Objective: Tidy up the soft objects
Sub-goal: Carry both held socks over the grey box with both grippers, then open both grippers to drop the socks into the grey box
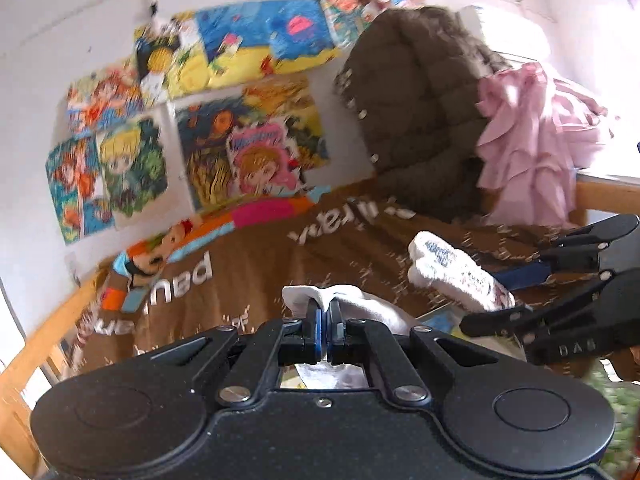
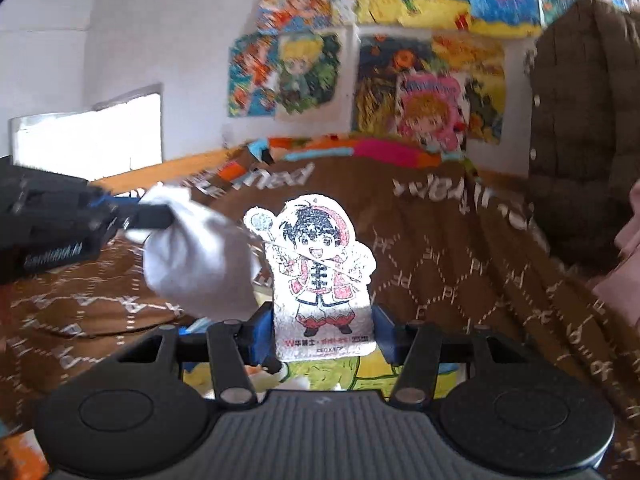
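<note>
My left gripper [image 1: 324, 314] is shut on a bunched white cloth [image 1: 360, 308], which hangs as a soft bundle [image 2: 200, 264] from its black fingers [image 2: 148, 213] in the right wrist view. My right gripper [image 2: 324, 334] is shut on a flat white cushion printed with a cartoon child [image 2: 320, 272], held upright by its lower edge between the blue pads [image 2: 262, 330]. The left wrist view shows that cushion [image 1: 456, 276] edge-on at the right, in the right gripper's [image 1: 516, 296] black fingers. Both are held above a brown blanket with white lettering [image 1: 260, 264].
A brown quilted jacket [image 1: 416, 108] and a pink ruffled garment [image 1: 532, 140] hang at the back right. Colourful posters [image 1: 248, 132] cover the white wall. A bright patterned cushion strip [image 2: 360, 150] lies along the bed's far edge, with a wooden bed frame [image 1: 40, 332] at the left.
</note>
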`<state>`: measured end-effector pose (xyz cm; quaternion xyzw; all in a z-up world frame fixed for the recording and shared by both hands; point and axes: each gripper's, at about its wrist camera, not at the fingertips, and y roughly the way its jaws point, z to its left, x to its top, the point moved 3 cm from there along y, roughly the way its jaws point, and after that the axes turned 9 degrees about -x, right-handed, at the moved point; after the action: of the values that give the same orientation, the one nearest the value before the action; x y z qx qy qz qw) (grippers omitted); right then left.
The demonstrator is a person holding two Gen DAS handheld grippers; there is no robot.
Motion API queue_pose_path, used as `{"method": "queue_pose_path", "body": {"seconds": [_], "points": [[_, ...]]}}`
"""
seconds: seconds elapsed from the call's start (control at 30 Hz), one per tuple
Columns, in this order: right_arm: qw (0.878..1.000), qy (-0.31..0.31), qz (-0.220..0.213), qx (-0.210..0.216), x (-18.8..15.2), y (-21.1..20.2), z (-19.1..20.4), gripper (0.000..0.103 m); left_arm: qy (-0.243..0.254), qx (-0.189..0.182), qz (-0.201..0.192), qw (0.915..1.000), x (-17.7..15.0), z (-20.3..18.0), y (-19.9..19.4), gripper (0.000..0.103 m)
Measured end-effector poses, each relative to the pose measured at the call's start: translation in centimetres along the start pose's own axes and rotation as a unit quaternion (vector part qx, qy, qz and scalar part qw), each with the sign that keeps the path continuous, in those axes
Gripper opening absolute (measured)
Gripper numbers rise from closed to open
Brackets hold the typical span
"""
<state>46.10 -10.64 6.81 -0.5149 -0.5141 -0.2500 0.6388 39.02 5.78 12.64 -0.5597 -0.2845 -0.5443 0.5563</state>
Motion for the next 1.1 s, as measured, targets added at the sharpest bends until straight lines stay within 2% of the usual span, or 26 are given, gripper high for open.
{"method": "queue_pose_path", "body": {"seconds": [0.27,0.5,0.63,0.9,1.1], "points": [[0.997,-0.006,0.081,-0.004,-3.2,7.9,1.6,0.057,-0.058,-0.015,0.045,0.9972,-6.6,3.3,7.4,0.001],[0.991,-0.036,0.126,-0.009,-4.5,11.4,3.7,0.057,-0.118,-0.007,0.074,0.9903,-11.1,5.3,10.3,0.001],[0.988,-0.049,0.144,-0.016,-5.0,12.5,4.5,0.057,-0.147,0.007,0.107,0.9833,-13.0,6.5,11.6,0.001],[0.985,-0.045,0.166,-0.021,-5.5,13.4,4.8,0.057,-0.163,0.005,0.127,0.9785,-14.0,6.9,12.2,0.002],[0.985,-0.041,0.169,-0.024,-5.5,13.3,4.6,0.058,-0.156,-0.003,0.151,0.9761,-14.4,6.5,12.8,0.013]]}}
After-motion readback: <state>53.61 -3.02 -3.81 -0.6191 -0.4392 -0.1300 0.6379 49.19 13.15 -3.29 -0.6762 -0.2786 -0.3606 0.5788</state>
